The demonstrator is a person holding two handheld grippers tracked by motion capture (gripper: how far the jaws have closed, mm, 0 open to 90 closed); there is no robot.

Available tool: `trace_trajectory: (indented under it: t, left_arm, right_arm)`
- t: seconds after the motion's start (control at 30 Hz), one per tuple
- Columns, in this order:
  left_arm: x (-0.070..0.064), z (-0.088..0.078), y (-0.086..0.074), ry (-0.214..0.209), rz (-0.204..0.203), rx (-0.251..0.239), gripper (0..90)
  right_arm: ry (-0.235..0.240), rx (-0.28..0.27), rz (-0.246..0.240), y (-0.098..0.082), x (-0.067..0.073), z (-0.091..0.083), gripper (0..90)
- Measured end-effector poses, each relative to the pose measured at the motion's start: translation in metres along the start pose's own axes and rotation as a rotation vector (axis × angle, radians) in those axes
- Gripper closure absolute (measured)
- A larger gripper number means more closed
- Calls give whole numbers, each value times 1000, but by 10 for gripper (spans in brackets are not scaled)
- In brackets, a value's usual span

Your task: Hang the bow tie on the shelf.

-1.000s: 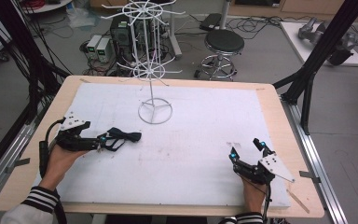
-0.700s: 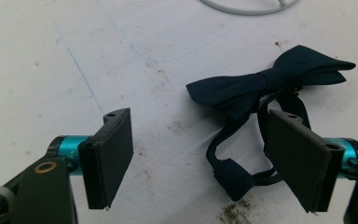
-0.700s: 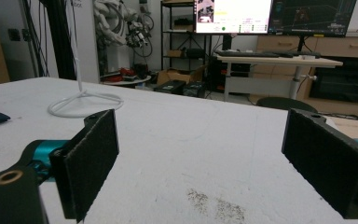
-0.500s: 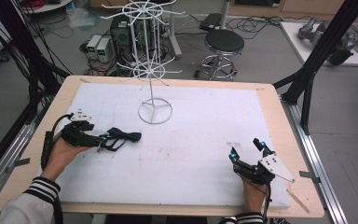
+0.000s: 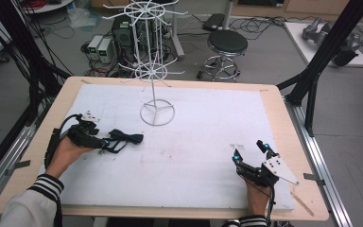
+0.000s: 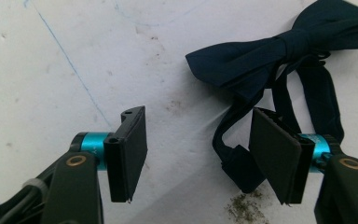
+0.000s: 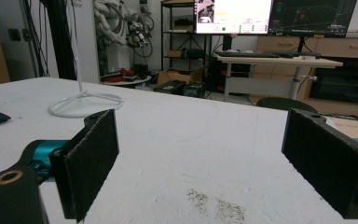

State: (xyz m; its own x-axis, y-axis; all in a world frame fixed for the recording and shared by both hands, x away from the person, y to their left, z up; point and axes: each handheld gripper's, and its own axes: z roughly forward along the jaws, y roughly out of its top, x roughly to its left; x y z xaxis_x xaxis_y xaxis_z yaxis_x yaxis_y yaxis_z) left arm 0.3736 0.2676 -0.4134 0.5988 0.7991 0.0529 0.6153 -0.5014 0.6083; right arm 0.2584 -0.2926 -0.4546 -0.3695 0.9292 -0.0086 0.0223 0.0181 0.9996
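— White padding covers the desk [image 5: 264, 101]; what sits nearest?
— The right hand-held gripper [image 5: 249, 152], jaws spread wide, empty.
— And left?
— The left hand-held gripper [image 6: 198, 156] gapes beside a navy bow tie [image 6: 279, 51], one jaw over its strap. Farther back stands a white wire rack [image 5: 155, 71].

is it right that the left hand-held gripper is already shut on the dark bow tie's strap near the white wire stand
Not quite. The left hand-held gripper is open, not shut: in the left gripper view its jaws stand apart, with the dark bow tie and its strap lying by the right-side jaw, ungripped. The white wire stand does stand nearby.
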Motion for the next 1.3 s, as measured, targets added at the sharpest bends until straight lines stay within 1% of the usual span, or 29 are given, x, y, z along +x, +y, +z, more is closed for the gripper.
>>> trace_trajectory:
  t: [0.07, 0.13, 0.17, 0.23, 0.37, 0.5, 0.53, 0.63, 0.77, 0.83, 0.87, 0.9, 0.93, 0.97, 1.0, 1.1, 1.17, 1.2, 1.23, 1.3]
  left_arm:
    - [0, 2, 1, -14, -2, 11, 394]
    - [0, 3, 3, -9, 4, 25, 399]
    - [0, 3, 3, -13, 1, 29, 408]
    - [2, 5, 4, -14, -4, 53, 416]
    - [1, 6, 5, -29, -11, 67, 425]
    - [1, 6, 8, -27, -4, 96, 433]
    - [0, 7, 9, -31, -5, 100, 433]
    - [-2, 9, 11, -34, 0, 117, 458]
    - [-4, 11, 13, -36, 2, 140, 525]
    - [-5, 13, 14, -37, 4, 147, 539]
    - [-6, 13, 14, -45, 0, 147, 558]
    - [-6, 13, 14, -46, 2, 150, 585]
    - [-6, 13, 14, -46, 9, 157, 585]
    - [-7, 13, 15, -47, 15, 160, 608]
    - [-7, 14, 15, -49, 13, 161, 608]
    - [-9, 15, 16, -52, 6, 165, 682]
    - [-10, 14, 16, -53, 6, 169, 719]
    - [-10, 15, 17, -52, 6, 171, 719]
    - [-11, 14, 17, -49, 10, 169, 762]
    - [-11, 14, 17, -46, 12, 172, 814]
  right_arm:
    - [-1, 0, 2, 0, 0, 0, 100]
    - [2, -2, 4, 0, 0, 0, 100]
    - [0, 0, 5, 0, 0, 0, 100]
    - [1, -1, 4, 0, 0, 0, 100]
    - [1, -1, 4, 0, 0, 0, 100]
    - [2, -1, 3, 0, 0, 0, 100]
    - [2, -1, 3, 0, 0, 0, 100]
    - [2, 0, 3, 0, 0, 0, 100]
    - [1, -1, 4, 0, 0, 0, 100]
    - [2, -1, 3, 0, 0, 0, 100]
    - [1, -1, 5, 0, 0, 0, 100]
    - [1, -1, 5, 0, 0, 0, 100]
    - [1, -1, 5, 0, 0, 0, 100]
    - [2, -1, 6, 0, 0, 0, 100]
    - [2, -1, 6, 0, 0, 0, 100]
    - [2, -1, 5, 0, 0, 0, 100]
    - [2, -1, 5, 0, 0, 0, 100]
    - [2, -1, 7, 0, 0, 0, 100]
    - [2, -1, 5, 0, 0, 0, 100]
    - [3, -1, 7, 0, 0, 0, 100]
